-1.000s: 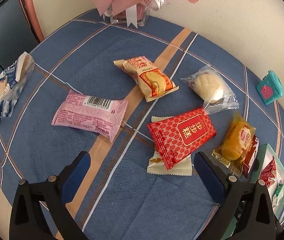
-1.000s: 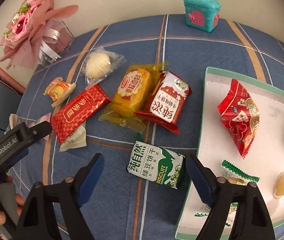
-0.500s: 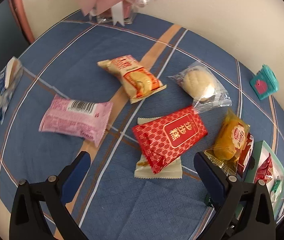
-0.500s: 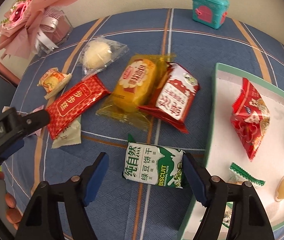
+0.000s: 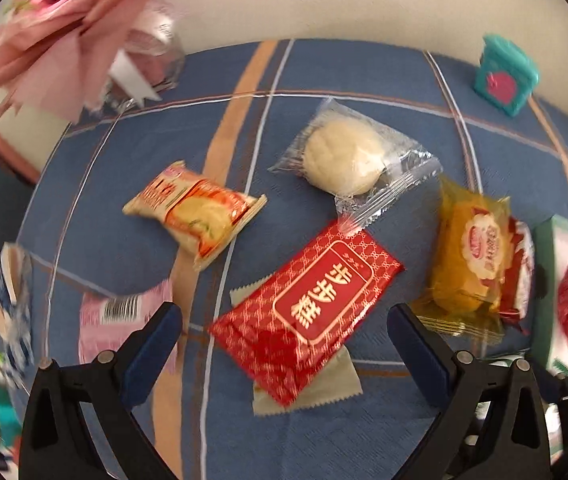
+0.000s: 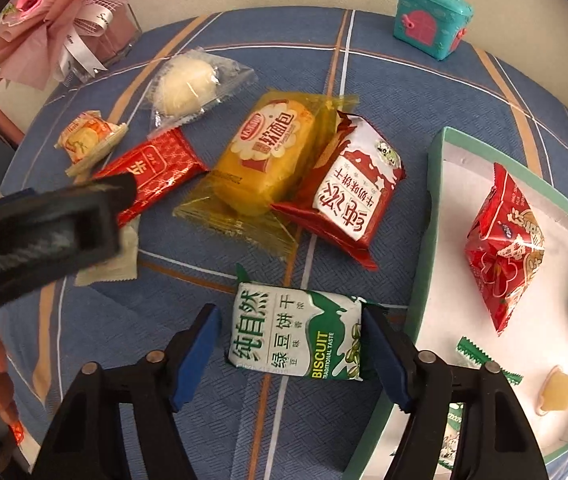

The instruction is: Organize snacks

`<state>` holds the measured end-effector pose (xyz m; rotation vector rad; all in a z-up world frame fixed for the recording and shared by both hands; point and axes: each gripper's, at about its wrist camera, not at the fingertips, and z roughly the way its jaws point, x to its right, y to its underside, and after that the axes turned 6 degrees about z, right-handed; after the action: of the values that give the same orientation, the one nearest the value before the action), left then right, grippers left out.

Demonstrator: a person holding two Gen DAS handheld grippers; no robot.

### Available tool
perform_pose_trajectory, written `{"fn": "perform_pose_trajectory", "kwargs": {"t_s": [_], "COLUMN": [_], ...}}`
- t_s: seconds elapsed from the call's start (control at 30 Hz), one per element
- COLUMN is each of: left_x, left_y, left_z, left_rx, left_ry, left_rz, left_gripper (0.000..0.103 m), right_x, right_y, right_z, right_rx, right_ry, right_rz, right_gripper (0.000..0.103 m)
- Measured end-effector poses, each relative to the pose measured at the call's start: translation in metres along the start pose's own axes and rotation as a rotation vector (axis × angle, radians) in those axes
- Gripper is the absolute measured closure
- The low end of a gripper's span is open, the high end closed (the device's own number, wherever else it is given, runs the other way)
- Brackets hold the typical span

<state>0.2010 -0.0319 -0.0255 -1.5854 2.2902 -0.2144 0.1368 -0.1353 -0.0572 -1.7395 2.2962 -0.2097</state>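
Note:
My right gripper (image 6: 289, 312) straddles a green and white biscuit packet (image 6: 295, 336) lying on the blue cloth beside the tray. Its jaws are closing: the right pad touches the packet's end, while a gap remains at the left pad. My left gripper (image 5: 284, 312) stands open just above a red and gold packet (image 5: 307, 300) that lies on a pale wrapper (image 5: 307, 392). Loose nearby are a yellow bread packet (image 6: 264, 160), a red and white packet (image 6: 347, 196), a clear-wrapped bun (image 5: 343, 160), an orange cracker packet (image 5: 196, 212) and a pink packet (image 5: 120, 320).
A green-rimmed white tray (image 6: 427, 220) at the right holds a red snack bag (image 6: 503, 248) and several small sweets. At the back stand a pink bouquet (image 6: 56, 12) and a teal toy box (image 6: 431, 20). The left gripper's body (image 6: 44, 216) crosses the right wrist view.
The right jaws have narrowed around the green biscuit packet and sunk toward it. The left gripper has rolled and moved right, so the red packet now lies between its fingers.

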Motion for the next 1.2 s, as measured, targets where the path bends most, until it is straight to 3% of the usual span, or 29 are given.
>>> {"fn": "perform_pose_trajectory", "kwargs": {"t_s": [0.2,0.43,0.5,0.7,0.77,0.97,1.2], "left_x": [0.011,0.031,0.037,0.028,0.024,0.007,-0.005], "left_y": [-0.015,-0.023,-0.022,-0.018,-0.017,-0.004,0.019], "left_z": [0.015,0.023,0.029,0.032,0.030,0.016,-0.028], "left_rx": [-0.021,-0.035,-0.054,-0.081,-0.084,-0.078,-0.009], "left_ry": [-0.069,-0.074,-0.085,-0.019,-0.029,-0.022,0.020], "left_rz": [0.151,0.275,0.307,0.229,0.216,0.113,-0.052], "left_gripper": [0.006,0.006,0.014,0.035,0.052,0.057,0.058], "right_x": [0.008,0.010,0.012,0.014,0.016,0.023,0.031], "right_y": [-0.008,-0.005,-0.005,-0.005,-0.005,-0.001,0.008], "right_z": [0.001,-0.003,-0.005,-0.007,-0.008,-0.018,-0.046], "right_rx": [-0.004,-0.007,-0.009,-0.015,-0.016,-0.015,0.024], "right_ry": [-0.009,-0.013,-0.018,-0.033,-0.047,-0.088,-0.140], "right_rz": [0.002,0.000,0.001,0.002,0.008,0.025,0.036], "right_gripper": [0.037,0.039,0.039,0.040,0.040,0.041,0.041]}}
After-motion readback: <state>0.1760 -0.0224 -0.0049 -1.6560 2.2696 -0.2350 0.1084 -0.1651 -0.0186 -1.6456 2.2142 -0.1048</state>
